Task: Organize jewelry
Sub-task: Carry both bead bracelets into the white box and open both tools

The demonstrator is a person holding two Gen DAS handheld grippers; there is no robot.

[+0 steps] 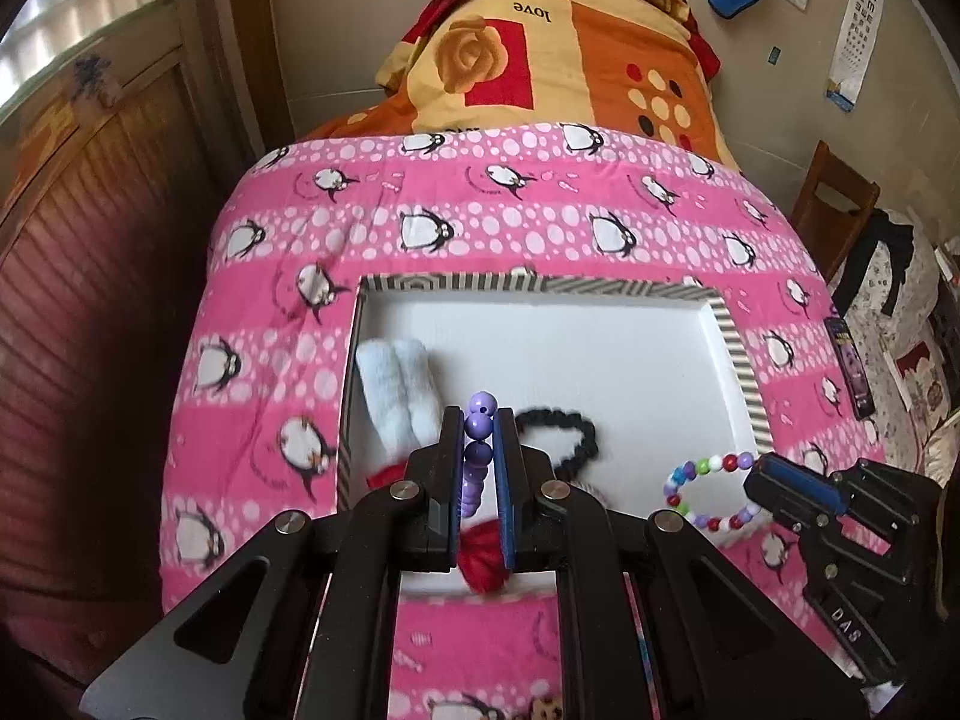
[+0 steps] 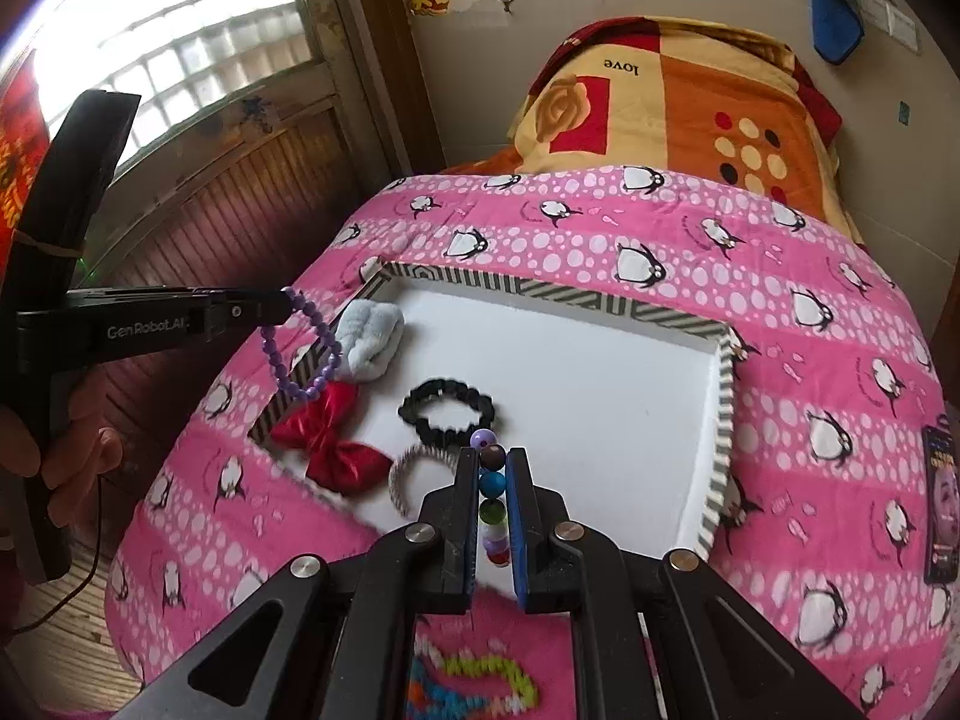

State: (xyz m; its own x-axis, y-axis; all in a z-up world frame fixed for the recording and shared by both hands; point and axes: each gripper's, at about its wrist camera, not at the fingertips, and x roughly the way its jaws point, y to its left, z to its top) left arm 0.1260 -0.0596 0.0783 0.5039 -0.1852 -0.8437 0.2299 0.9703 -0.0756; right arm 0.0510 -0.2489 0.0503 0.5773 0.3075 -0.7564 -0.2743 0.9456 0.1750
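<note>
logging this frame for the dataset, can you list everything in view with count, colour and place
tray: 1, white with striped grey rim, on the pink bedspread
purple bead bracelet: 1, purple, hanging from the left hand-held gripper over the tray's left edge
multicolour bead bracelet: 1, mixed colours, held by the right hand-held gripper over the tray's near right corner
black hair tie: 1, black, in the tray
red bow: 1, red, at the tray's left edge
fluffy piece: 1, pale blue-white, tray's far left corner
grey striped band: 1, grey, in the tray beside the bow
bedspread: 1, pink with penguins
folded blanket: 1, orange, red, yellow, at the bed's far end
left hand-held gripper: shut on the purple bracelet
right hand-held gripper: shut on the multicolour bracelet
</note>
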